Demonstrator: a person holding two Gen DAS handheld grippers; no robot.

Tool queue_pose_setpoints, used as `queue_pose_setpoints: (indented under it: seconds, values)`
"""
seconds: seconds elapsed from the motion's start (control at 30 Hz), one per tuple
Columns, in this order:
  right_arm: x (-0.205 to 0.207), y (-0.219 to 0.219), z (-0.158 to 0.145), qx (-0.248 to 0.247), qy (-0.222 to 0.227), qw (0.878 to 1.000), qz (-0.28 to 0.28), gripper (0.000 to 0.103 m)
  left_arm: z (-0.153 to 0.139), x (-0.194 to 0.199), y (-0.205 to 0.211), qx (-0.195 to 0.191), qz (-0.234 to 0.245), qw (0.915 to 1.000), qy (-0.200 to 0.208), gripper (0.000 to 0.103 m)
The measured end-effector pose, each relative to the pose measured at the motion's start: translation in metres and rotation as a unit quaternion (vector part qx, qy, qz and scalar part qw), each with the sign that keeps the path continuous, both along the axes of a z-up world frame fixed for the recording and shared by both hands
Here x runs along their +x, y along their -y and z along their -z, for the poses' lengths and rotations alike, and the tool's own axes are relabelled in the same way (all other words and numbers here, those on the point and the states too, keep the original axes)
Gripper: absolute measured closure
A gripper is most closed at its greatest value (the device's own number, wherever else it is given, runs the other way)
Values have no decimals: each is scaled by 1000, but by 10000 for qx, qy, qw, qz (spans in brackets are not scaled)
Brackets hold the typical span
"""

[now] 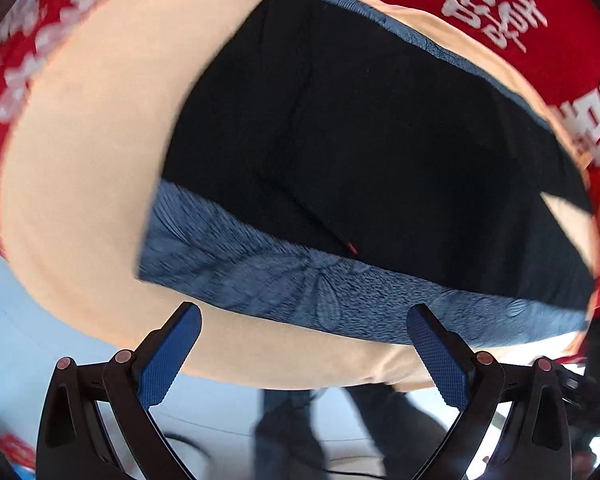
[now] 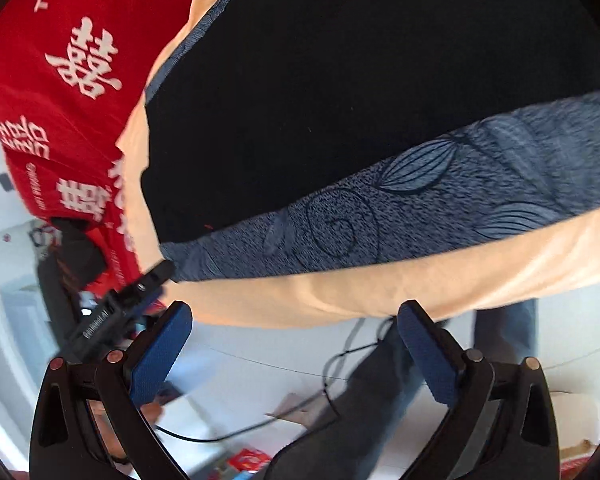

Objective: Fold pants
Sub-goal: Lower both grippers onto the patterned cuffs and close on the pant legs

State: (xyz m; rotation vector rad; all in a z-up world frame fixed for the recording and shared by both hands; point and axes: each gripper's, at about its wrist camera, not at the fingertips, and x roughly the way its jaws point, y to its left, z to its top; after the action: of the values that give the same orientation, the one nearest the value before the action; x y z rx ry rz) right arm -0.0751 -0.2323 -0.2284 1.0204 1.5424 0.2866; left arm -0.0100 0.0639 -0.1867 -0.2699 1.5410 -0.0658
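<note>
Both the left tool (image 1: 304, 344) and right tool (image 2: 294, 340) hang with fingers apart, holding nothing, near the black pants (image 1: 380, 140) lying on a peach-covered table (image 1: 80, 184).

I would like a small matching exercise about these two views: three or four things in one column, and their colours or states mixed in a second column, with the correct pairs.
Things:
1. pants
2. patterned cloth
3. red cloth
4. left gripper

Descriptions:
A. white characters printed on it
B. open, holding nothing
C. black, lying flat
D. blue-grey with leaf outlines, under the pants

Pairs: 1-C, 2-D, 3-A, 4-B
</note>
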Motion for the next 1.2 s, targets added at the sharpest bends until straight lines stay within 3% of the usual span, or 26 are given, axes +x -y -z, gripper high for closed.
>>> queue_pose_setpoints:
  seconds: [0.07,0.1,0.23,0.4,0.67,0.87,0.97,1.2]
  values:
    - [-5,0,21,268,-13,9996,60,28,11,-7,-6,-343,-161,9993,-9,0]
    - [-6,-1,31,358,-43,9993,57,30,16,-10,-8,-481,-227,9986,-26,0]
    - [-13,-10,63,856,35,9962,145,30,29,-18,-12,-803,-341,9962,-35,0]
    - [-4,-32,73,1421,313,9891,236,30,35,-24,-1,-914,-248,9955,-55,0]
    - [24,-38,45,2049,717,9731,768,30,40,-16,5,-1306,-450,9903,-146,0]
    - [43,-35,5,2467,1279,9581,694,30,35,7,-6,-1907,-1114,9753,99,0]
    - [43,-33,5,2277,1239,9644,527,30,45,17,-11,-1895,-1326,9729,-21,0]
    - [-9,3,48,1633,450,9838,581,30,48,16,5,-1473,-883,9851,61,0]
